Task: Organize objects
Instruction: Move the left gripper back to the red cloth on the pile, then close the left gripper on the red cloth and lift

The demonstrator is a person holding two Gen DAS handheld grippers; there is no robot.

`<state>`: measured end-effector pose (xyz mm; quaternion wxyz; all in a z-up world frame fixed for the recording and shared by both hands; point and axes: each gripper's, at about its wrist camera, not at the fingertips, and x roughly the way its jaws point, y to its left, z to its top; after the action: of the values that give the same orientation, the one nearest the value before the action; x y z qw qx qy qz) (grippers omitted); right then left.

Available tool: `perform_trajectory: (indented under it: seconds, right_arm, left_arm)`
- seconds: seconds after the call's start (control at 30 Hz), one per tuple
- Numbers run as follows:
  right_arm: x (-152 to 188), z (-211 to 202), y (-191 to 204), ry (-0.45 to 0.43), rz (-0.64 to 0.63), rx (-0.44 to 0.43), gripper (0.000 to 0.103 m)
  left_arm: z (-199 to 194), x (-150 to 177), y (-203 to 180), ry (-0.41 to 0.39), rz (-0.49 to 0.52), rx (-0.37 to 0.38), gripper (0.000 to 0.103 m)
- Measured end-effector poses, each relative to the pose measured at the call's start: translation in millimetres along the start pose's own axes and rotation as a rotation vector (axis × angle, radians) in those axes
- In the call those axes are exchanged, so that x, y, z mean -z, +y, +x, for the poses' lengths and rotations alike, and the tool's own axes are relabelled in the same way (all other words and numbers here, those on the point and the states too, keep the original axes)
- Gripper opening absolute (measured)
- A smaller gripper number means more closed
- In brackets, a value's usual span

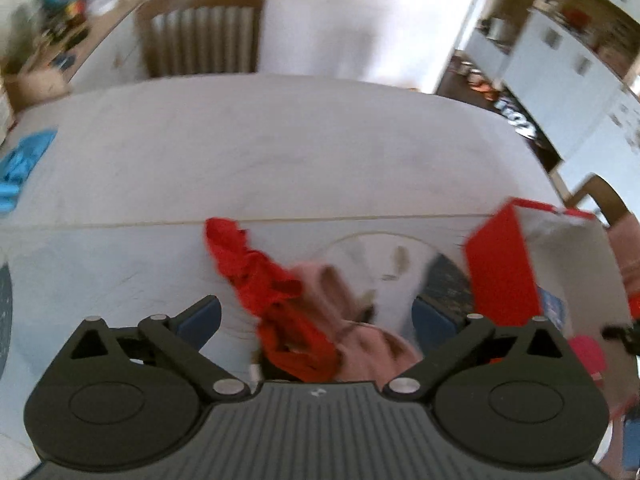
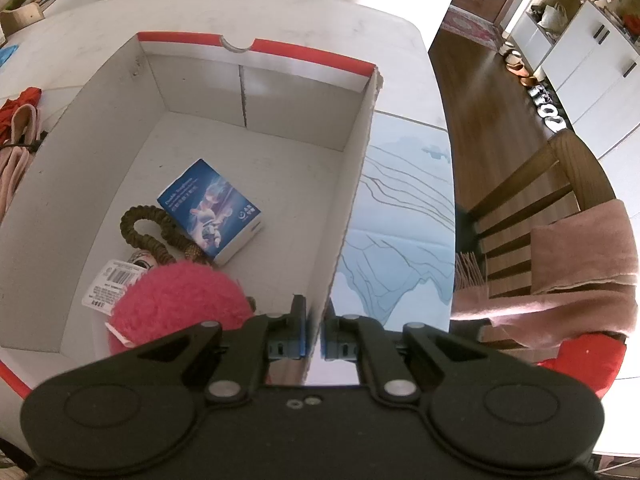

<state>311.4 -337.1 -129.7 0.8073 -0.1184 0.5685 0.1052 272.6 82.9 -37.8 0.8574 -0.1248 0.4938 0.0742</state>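
Observation:
A crumpled red cloth (image 1: 256, 272) and a pink cloth (image 1: 360, 344) lie together on the white table (image 1: 280, 152). My left gripper (image 1: 316, 308) hangs over them, jaws wide open, with no pad pressing on either cloth. To their right stands a cardboard box (image 1: 500, 264), red outside and white inside. My right gripper (image 2: 314, 328) is shut on the box's (image 2: 60, 200) right wall, pinching the cardboard. Inside lie a small blue packet (image 2: 212, 208), an olive braided cord (image 2: 152, 232) and a fluffy pink ball (image 2: 176, 304) with a barcode tag.
A wooden chair (image 1: 200, 32) stands at the table's far side. Something blue (image 1: 24, 164) lies near the left edge. A pale blue mat (image 2: 400, 220) lies right of the box. Beyond the table's right edge, a chair (image 2: 520, 200) carries a pink scarf (image 2: 580, 248).

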Motion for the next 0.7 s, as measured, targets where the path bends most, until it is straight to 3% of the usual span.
perform_trajectory:
  seconds: [0.13,0.27,0.7]
  right_arm:
    - [-1,0,1,0.003,0.005,0.005,0.005]
    - [-1,0,1,0.007,0.011,0.008,0.005]
    - [-1,0,3,0.013,0.02,0.028,0.005]
  left_arm:
    - [22,-6,20,0.009,-0.068,-0.044,0.102]
    - [44,-11,31,0.035,-0.137,-0.04,0.102]
    - [98,-18,44,0.115,-0.167,-0.158,0.102]
